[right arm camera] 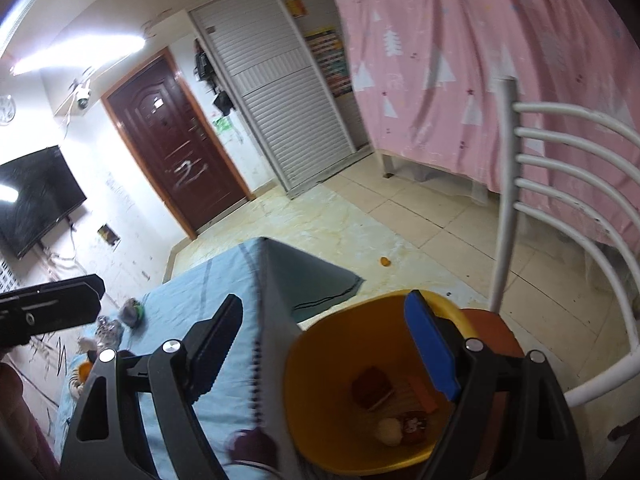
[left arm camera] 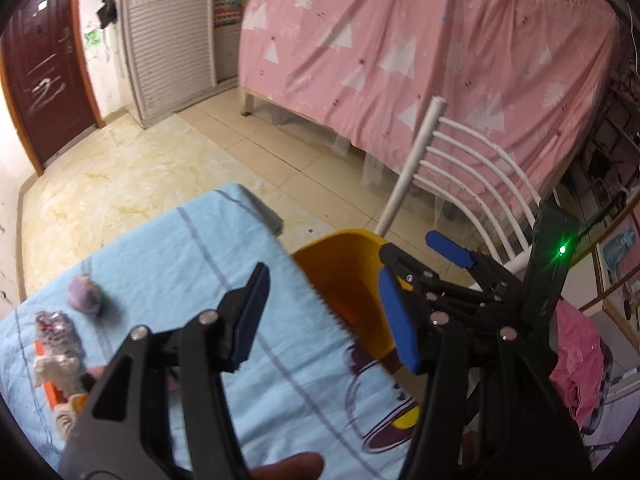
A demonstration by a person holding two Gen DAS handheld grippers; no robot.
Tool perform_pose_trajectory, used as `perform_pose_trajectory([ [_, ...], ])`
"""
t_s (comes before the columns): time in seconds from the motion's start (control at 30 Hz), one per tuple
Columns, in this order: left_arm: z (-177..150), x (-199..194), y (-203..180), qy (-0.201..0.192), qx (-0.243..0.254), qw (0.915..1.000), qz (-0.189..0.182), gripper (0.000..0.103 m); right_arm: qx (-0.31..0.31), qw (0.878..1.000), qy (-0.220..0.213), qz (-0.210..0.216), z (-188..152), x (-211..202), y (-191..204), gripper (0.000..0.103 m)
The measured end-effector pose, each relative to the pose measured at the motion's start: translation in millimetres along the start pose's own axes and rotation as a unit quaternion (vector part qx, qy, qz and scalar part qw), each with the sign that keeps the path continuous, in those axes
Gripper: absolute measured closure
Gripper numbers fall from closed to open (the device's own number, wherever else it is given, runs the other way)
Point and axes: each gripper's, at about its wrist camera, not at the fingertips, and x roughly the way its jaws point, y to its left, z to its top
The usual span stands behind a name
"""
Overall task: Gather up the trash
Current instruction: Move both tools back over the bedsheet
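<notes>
A yellow bin (right arm camera: 332, 364) stands on a white chair beside the table and holds several wrappers (right arm camera: 374, 388). My right gripper (right arm camera: 324, 344) is open and empty above the bin's rim. It also shows in the left wrist view (left arm camera: 424, 258). My left gripper (left arm camera: 324, 316) is open and empty over the blue tablecloth (left arm camera: 168, 256). Trash lies at the table's left end: a purple ball (left arm camera: 85, 294), a shiny wrapper (left arm camera: 56, 340) and orange pieces (left arm camera: 54, 390). The same trash shows small in the right wrist view (right arm camera: 120, 320).
A white slatted chair (left arm camera: 468, 168) stands behind the bin. A bed draped in pink cloth (left arm camera: 400, 48) fills the back. A small orange scrap (right arm camera: 385, 262) lies on the tiled floor. A dark door (right arm camera: 168, 136) and a louvred wardrobe (right arm camera: 280, 100) are far off.
</notes>
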Motion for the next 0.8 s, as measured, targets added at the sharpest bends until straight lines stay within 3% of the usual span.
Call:
perform_pose_trajectory([
  [0.47, -35, -61, 103, -0.035, -0.066, 0.996, 0.05, 0.049, -0.085, 0.995, 0.044, 0.042, -14, 30, 114, 0.025],
  [0.53, -42, -68, 120, -0.038, -0.078, 0.9944, 0.061, 0.041, -0.097, 0.993, 0.052, 0.048, -18, 35, 130, 0.025],
  [0.8, -65, -82, 182, -0.035, -0.117, 0.9881, 0.094, 0.04, -0.141, 0.983, 0.085, 0.075, -38, 56, 181, 0.024],
])
